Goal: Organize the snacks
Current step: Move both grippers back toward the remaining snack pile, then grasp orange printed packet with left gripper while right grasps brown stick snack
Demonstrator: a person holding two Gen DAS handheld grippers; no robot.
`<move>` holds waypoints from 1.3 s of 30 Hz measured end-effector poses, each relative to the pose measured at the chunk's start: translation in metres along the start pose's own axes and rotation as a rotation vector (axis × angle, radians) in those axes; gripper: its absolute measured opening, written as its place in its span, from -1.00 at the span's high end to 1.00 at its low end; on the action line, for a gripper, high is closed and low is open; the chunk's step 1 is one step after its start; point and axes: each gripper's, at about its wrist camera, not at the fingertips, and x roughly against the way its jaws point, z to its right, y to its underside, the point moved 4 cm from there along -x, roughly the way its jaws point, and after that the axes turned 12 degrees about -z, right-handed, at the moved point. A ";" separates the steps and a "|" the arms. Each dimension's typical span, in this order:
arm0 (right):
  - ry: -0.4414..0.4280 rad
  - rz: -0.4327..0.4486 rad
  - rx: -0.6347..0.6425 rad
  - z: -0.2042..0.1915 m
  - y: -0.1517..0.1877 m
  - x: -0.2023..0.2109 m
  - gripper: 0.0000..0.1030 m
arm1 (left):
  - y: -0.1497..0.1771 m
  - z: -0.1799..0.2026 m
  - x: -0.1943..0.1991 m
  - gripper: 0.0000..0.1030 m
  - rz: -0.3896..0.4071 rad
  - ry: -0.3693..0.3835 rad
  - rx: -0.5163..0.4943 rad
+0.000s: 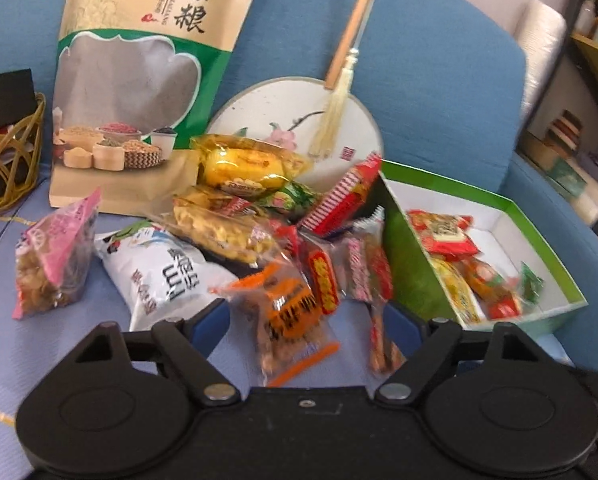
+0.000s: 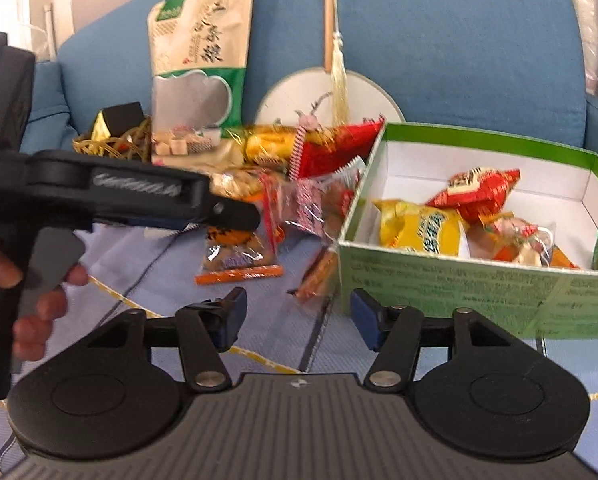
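Both tongs gape empty: left tongs (image 1: pixel 305 316) straddle the orange packet (image 1: pixel 289 312) at lower centre, right tongs (image 2: pixel 295 316) just left of the green box (image 2: pixel 459 292). Snack pile (image 1: pixel 259 216) overlaps, so your close may snag the neighbouring red-striped stick (image 1: pixel 379 320). Your tongs sit close together; they may collide.

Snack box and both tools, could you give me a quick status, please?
Both tools, left and right, open, empty. Snack box part filled. Loose snack pile beside it.

grain pouch (image 1: pixel 139 92) — "杂粮" | white packet (image 1: pixel 167 272) — print probably unreadable
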 end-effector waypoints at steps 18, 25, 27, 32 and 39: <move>-0.031 -0.030 -0.157 0.003 -0.007 -0.035 -0.36 | 0.032 -0.018 0.007 -0.16 -0.074 0.052 0.021; -0.048 -0.094 -0.116 0.000 -0.007 -0.031 -0.04 | 0.039 -0.026 0.025 -0.18 -0.070 0.028 0.019; -0.107 -0.161 -0.039 -0.012 0.001 -0.023 -0.05 | 0.040 -0.028 0.030 -0.20 -0.071 0.014 0.005; -0.069 -0.145 0.070 -0.027 0.011 -0.011 -0.33 | 0.049 -0.034 0.036 -0.57 -0.075 -0.015 -0.028; -0.067 -0.097 0.025 -0.029 0.004 -0.017 -0.65 | 0.047 -0.037 0.031 -1.00 -0.068 -0.030 0.004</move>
